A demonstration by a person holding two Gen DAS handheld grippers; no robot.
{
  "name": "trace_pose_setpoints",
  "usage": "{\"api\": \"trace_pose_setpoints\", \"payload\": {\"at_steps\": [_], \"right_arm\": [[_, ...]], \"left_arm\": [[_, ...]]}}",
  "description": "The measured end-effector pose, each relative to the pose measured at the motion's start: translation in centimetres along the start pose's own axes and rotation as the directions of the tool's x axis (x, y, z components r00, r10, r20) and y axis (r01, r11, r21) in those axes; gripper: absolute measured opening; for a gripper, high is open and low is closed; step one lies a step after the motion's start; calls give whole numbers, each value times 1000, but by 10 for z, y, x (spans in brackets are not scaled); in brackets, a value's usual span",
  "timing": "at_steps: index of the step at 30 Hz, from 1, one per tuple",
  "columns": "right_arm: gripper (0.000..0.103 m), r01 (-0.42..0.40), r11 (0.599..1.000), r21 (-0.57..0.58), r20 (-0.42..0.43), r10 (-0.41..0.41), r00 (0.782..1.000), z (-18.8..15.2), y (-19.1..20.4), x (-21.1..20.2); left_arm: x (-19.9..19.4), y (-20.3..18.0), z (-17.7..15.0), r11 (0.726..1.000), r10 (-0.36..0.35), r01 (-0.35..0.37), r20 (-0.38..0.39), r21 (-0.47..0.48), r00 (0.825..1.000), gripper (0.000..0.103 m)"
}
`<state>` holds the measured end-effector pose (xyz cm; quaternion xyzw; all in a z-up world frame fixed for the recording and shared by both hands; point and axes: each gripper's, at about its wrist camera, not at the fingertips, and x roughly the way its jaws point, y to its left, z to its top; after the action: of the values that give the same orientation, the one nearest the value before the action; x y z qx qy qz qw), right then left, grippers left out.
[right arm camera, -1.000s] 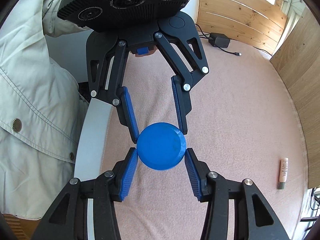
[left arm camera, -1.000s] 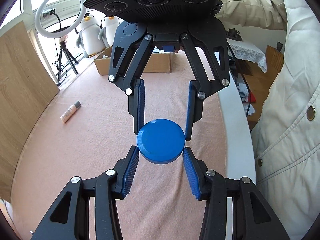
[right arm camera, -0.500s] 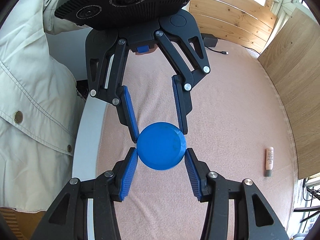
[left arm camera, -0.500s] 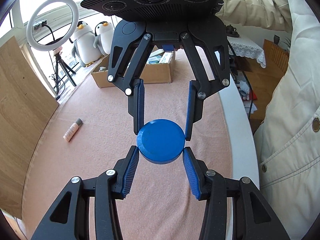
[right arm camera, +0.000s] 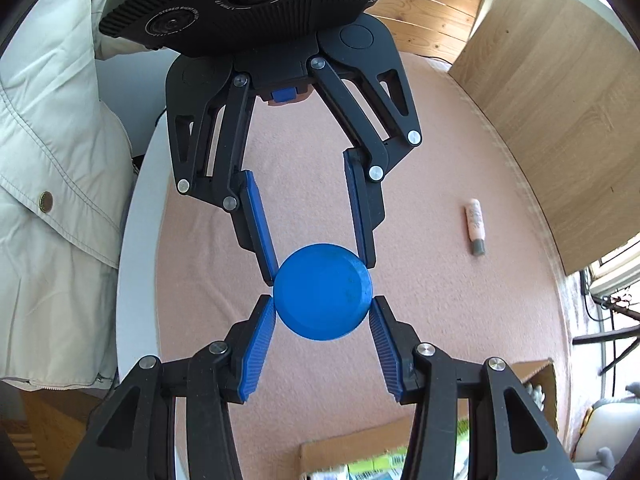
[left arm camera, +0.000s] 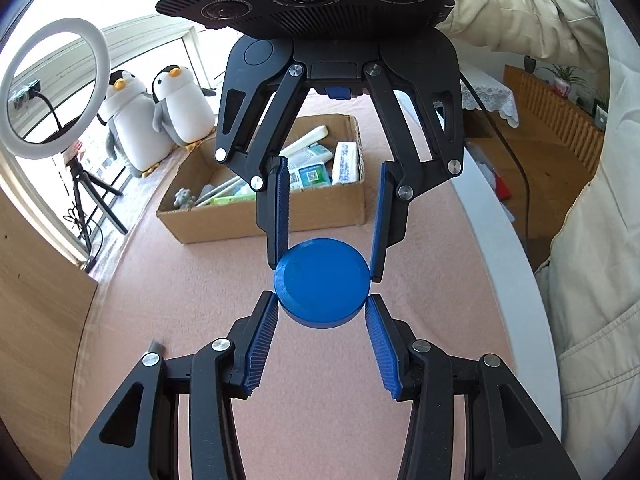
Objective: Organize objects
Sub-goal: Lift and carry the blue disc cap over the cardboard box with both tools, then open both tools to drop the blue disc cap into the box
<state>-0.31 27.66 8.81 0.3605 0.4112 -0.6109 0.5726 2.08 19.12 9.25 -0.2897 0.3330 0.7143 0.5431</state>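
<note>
Blue disc [right arm camera: 322, 291] between both tongs [right arm camera: 322, 304], above pink tablecloth [right arm camera: 460, 300].

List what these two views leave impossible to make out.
- Cardboard box contents, left wrist view: partly behind the right claw; labels too small.
- Same box, right wrist view: cut by bottom edge, blurred.
- Tube, left wrist view: mostly behind the left claw.
- Blue disc rim, both views: covered where claws pinch.
</note>
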Motion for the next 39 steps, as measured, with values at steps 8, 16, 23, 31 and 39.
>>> {"api": "trace_pose_setpoints", "payload": {"at_steps": [8,16,23,31,39], "right_arm": [[44,69,993,95,-43,-65,997,-64,-23,-38],[44,101,982,162,-57,-93,994,-117,-33,-65],[45,138,974,182,-60,-129,990,-136,-40,-66],[50,162,953,255,-80,-146,986,-151,-48,-67],[56,195,953,231,-96,-177,979,-121,-57,-57]], "left_arm": [[57,24,75,995,-51,49,19,86,999,49],[101,36,128,986,-98,93,30,141,995,49],[122,40,144,986,-93,89,23,139,995,51],[126,53,116,999,20,-19,-24,40,1000,85],[91,59,58,988,118,-120,-28,-92,993,85]]}}
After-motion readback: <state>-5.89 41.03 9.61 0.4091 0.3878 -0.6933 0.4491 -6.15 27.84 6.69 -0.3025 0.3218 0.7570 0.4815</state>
